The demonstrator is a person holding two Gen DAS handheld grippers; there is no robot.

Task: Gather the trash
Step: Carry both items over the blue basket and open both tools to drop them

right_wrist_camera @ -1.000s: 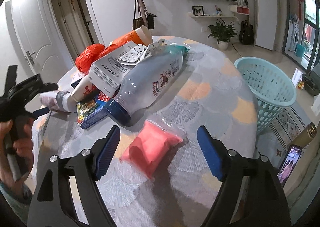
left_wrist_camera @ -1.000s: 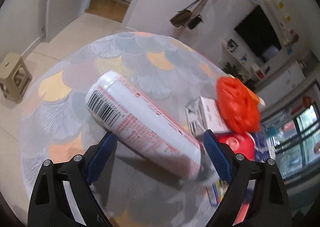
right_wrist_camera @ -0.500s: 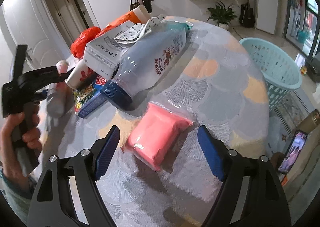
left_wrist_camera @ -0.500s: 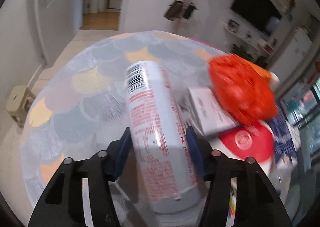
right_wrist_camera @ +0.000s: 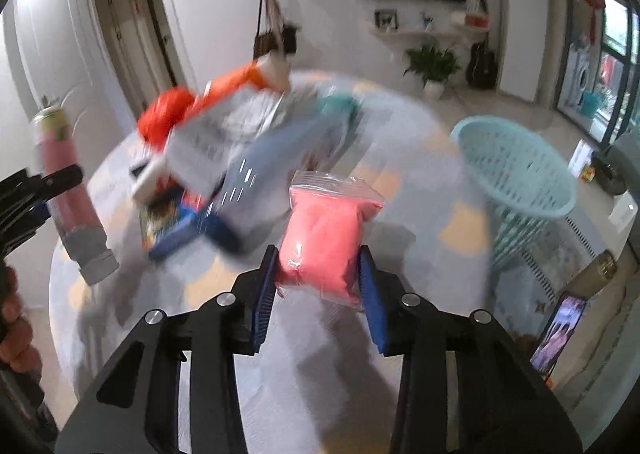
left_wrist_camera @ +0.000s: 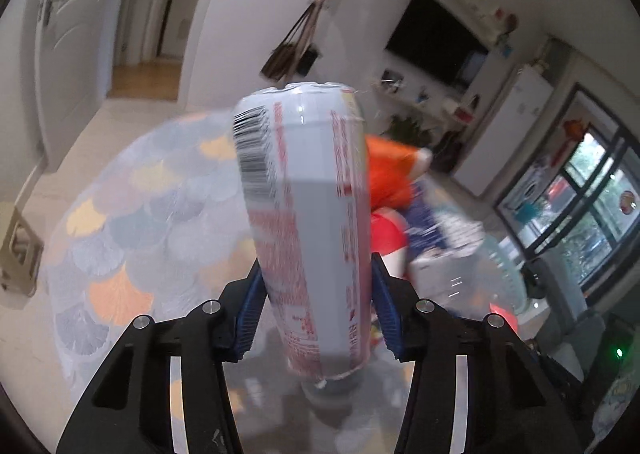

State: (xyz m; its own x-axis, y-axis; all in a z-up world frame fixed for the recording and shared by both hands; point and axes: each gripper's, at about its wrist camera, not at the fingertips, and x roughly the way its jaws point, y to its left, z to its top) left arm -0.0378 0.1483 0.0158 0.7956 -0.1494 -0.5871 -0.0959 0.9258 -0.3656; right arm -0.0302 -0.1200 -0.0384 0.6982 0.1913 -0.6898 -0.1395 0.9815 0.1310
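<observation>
My left gripper (left_wrist_camera: 316,306) is shut on a tall white can (left_wrist_camera: 308,222) with red print and a barcode, held upright above the round table (left_wrist_camera: 132,222). The can also shows in the right wrist view (right_wrist_camera: 68,182), lifted at the left. My right gripper (right_wrist_camera: 318,286) is shut on a pink packet in clear plastic (right_wrist_camera: 324,234), raised off the table. A pale blue laundry basket (right_wrist_camera: 516,174) stands on the floor to the right of the table.
A blurred pile stays on the table: a large plastic bottle (right_wrist_camera: 280,158), a white box (right_wrist_camera: 208,150), an orange net bag (right_wrist_camera: 164,118), an orange tube (right_wrist_camera: 240,82) and a blue box (right_wrist_camera: 180,230). A phone (right_wrist_camera: 558,334) stands low at right.
My left gripper closed on the can and lifted it upright. My right gripper closed on the pink packet and raised it off the table.
</observation>
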